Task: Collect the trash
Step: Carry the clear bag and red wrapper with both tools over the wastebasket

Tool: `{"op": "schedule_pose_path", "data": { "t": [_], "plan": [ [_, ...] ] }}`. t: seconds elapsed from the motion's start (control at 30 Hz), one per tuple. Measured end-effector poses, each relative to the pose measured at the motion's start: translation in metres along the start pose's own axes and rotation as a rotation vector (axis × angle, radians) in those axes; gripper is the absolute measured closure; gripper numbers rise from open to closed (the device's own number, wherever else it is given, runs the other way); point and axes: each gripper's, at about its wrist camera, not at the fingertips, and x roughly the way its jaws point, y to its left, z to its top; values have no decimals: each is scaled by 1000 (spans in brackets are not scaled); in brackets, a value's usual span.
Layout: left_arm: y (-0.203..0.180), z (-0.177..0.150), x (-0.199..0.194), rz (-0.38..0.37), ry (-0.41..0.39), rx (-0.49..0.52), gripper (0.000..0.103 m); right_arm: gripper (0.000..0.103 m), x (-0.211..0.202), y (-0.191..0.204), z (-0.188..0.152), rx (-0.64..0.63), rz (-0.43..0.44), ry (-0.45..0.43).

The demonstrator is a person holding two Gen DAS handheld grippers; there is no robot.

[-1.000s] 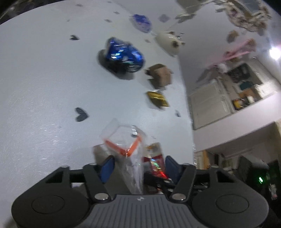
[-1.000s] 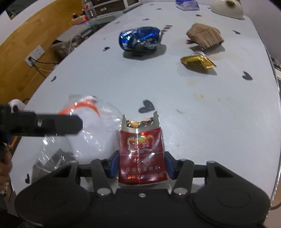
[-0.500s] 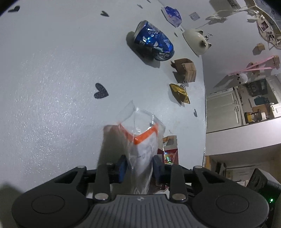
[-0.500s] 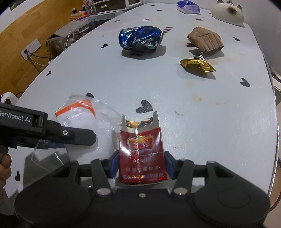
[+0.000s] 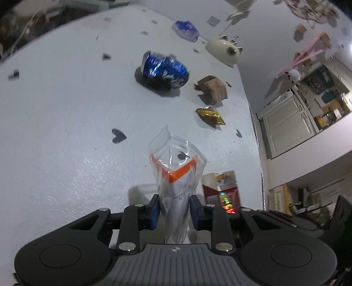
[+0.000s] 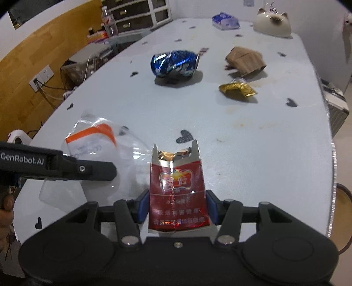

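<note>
My left gripper (image 5: 175,211) is shut on a clear plastic bag (image 5: 176,173) with an orange strip, its mouth standing open above the table. In the right wrist view the same bag (image 6: 92,140) hangs from the left gripper's black finger (image 6: 88,168). My right gripper (image 6: 176,206) is shut on a torn red cigarette pack (image 6: 176,187), held upright just right of the bag. On the white table (image 6: 253,143) farther off lie a crushed blue can (image 6: 175,63), a brown cardboard scrap (image 6: 245,59) and a gold foil wrapper (image 6: 237,89).
A cat-shaped ceramic holder (image 6: 272,22) and a blue tissue packet (image 6: 225,21) sit at the table's far end. Black heart stickers (image 6: 186,136) dot the top. The table's right edge (image 6: 330,136) drops to a stool; a person's hand (image 6: 6,204) shows at left.
The left gripper's jaws closed on the clear bag and lifted it off the table. The right gripper rose slightly, still holding the red pack.
</note>
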Motion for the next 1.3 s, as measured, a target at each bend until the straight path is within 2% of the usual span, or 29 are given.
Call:
{"op": "schedule_pose_path", "data": {
  "t": [0.3, 0.53, 0.7, 1.03, 1.3],
  "plan": [
    [-34, -17, -35, 89, -88, 154, 74, 50, -53, -7, -13, 38, -49, -104],
    [-56, -26, -47, 166, -150, 231, 74, 50, -81, -17, -25, 76, -94, -160],
    [-73, -34, -48, 227, -166, 298, 74, 50, -96, -29, -30, 104, -115, -177],
    [-119, -53, -39, 300, -194, 337, 74, 50, -119, -68, -38, 119, -98, -207],
    [-175, -64, -13, 350, -208, 312, 74, 50, -130, -134, -41, 107, -54, -197]
  ]
}}
